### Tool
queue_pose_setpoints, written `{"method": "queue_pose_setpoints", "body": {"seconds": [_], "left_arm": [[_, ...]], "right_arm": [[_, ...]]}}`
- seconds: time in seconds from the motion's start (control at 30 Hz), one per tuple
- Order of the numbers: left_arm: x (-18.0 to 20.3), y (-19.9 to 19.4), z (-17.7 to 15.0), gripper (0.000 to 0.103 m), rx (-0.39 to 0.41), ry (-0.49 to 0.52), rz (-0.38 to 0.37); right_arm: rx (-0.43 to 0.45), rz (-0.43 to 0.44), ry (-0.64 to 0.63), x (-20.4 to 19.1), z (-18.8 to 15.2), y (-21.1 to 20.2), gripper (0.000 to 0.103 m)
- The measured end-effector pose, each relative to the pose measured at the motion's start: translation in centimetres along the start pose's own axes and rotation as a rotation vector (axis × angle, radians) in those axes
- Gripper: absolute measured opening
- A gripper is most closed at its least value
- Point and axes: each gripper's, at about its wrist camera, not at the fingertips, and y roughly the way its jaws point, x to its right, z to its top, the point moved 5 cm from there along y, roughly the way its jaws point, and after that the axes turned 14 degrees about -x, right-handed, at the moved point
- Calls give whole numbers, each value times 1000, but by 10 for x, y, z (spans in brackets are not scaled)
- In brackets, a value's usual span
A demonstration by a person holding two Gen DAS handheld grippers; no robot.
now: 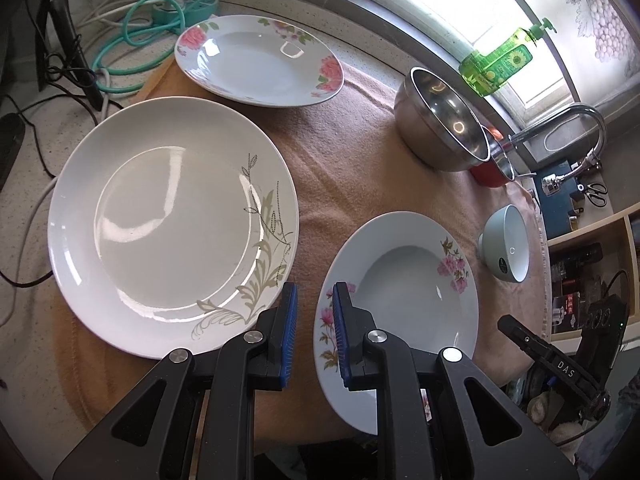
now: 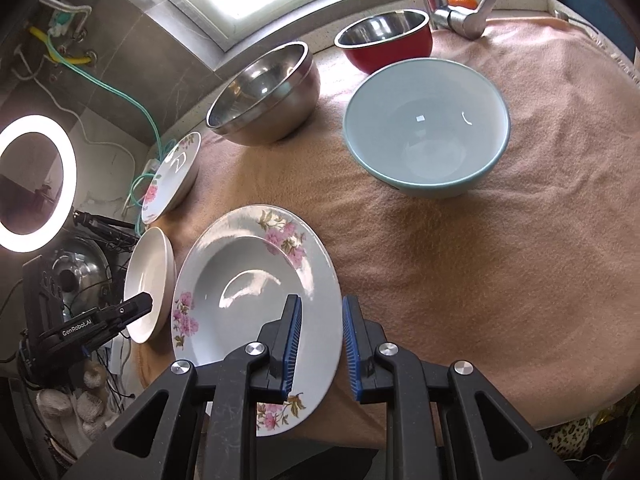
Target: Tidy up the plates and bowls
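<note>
A pink-flowered deep plate (image 1: pixel 404 300) (image 2: pixel 256 300) lies on the brown cloth at the near edge. My left gripper (image 1: pixel 314 320) is open, straddling the gap between this plate's left rim and a large white plate with a leaf pattern (image 1: pixel 172 224) (image 2: pixel 148 280). My right gripper (image 2: pixel 320 332) is open over the pink-flowered plate's right rim. Another flowered plate (image 1: pixel 260 60) (image 2: pixel 172 176) lies at the far left. A light blue bowl (image 1: pixel 508 244) (image 2: pixel 428 128), a steel bowl (image 1: pixel 440 120) (image 2: pixel 264 96) and a red bowl (image 2: pixel 388 40) (image 1: pixel 492 168) stand behind.
The brown cloth (image 2: pixel 500 260) covers the counter. A faucet (image 2: pixel 452 8) (image 1: pixel 576 120) and a green soap bottle (image 1: pixel 500 60) stand by the window. Cables and a teal hose (image 1: pixel 132 36) lie at the far left. A ring light (image 2: pixel 36 180) glows at left.
</note>
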Motion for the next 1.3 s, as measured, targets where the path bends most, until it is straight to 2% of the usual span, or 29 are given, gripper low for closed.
{"method": "queue_pose_setpoints", "body": {"seconds": [0.13,0.4,0.73,0.8,0.83,0.9,1.17,1.3], "left_arm": [[-4,-8,0,16,19,-9,-1],[-17,-27,-1,16,69,-40,-6],[-35,-51,17,16,145,-52,48],[-40,-55,24,16,158,-54,55],[-42,-57,27,16,164,-57,58],[-46,-60,33,16,172,-64,56],[-59,-79,59,16,215,-50,98],[-65,-79,75,16,221,-34,136]], "right_arm": [[55,-22,-45,-15,1,-12,19],[146,44,-55,-36,12,-28,19],[84,24,-186,-86,28,-25,19],[75,25,-203,-97,33,-26,24],[74,32,-211,-102,36,-27,30],[75,50,-229,-113,43,-29,33],[48,126,-287,-156,78,-34,33],[47,134,-302,-176,102,-31,33]]}}
